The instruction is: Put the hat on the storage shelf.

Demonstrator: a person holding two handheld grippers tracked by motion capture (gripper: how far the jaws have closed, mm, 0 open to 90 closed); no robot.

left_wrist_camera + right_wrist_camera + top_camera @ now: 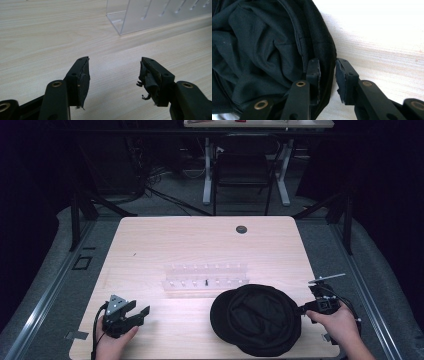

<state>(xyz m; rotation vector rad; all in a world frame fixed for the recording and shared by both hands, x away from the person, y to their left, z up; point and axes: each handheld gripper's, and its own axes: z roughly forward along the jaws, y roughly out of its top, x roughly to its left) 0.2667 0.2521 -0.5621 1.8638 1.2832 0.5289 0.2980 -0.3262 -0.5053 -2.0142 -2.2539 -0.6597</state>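
A black fabric hat (257,320) lies upside down on the wooden table (200,245), at the front right. My right gripper (303,309) is at its right edge. In the right gripper view the jaws stand either side of the hat's rim (327,75), one inside and one outside, shut on it. The crumpled black lining (262,45) fills the left of that view. My left gripper (140,312) rests at the front left, held by a hand. It stands open (113,72) over bare wood, with nothing between its fingers.
A clear acrylic rack (205,279) with rows of pegs stands mid-table behind the hat, its corner (150,17) ahead of the left gripper. A small dark piece (206,281) sits in it. A round cable hole (241,229) is at the far edge. A chair (242,170) stands beyond.
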